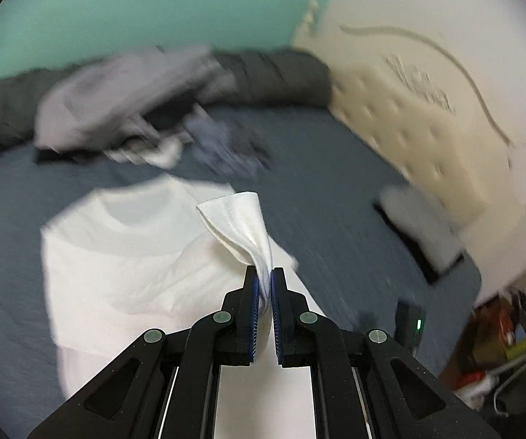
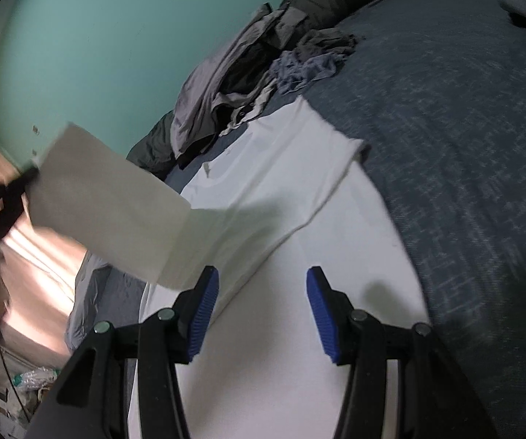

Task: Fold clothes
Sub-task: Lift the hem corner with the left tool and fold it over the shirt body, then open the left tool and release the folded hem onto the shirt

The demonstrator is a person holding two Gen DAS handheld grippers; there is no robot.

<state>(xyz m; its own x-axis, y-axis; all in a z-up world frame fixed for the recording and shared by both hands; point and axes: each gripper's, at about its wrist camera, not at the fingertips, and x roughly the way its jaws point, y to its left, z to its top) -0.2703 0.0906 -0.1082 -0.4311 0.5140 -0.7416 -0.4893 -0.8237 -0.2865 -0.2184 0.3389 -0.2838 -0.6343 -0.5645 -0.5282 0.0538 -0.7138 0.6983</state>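
Note:
A white shirt [image 1: 124,256] lies spread on the blue-grey bed [image 1: 336,201]. My left gripper [image 1: 264,274] is shut on a bunched white sleeve [image 1: 241,219] of the shirt and holds it lifted above the body of the shirt. In the right wrist view the same white shirt [image 2: 299,329] lies flat under my right gripper [image 2: 263,281], which is open and empty just above the cloth. The lifted sleeve [image 2: 109,205] stretches to the left, where the left gripper [image 2: 10,190] shows dark and blurred.
A pile of grey and dark clothes [image 1: 116,109] lies at the far side of the bed, also in the right wrist view [image 2: 248,84]. A padded cream headboard [image 1: 427,139] stands at the right. A small black device [image 1: 411,323] with a green light lies on the bed. Clutter [image 1: 500,347] sits on the floor.

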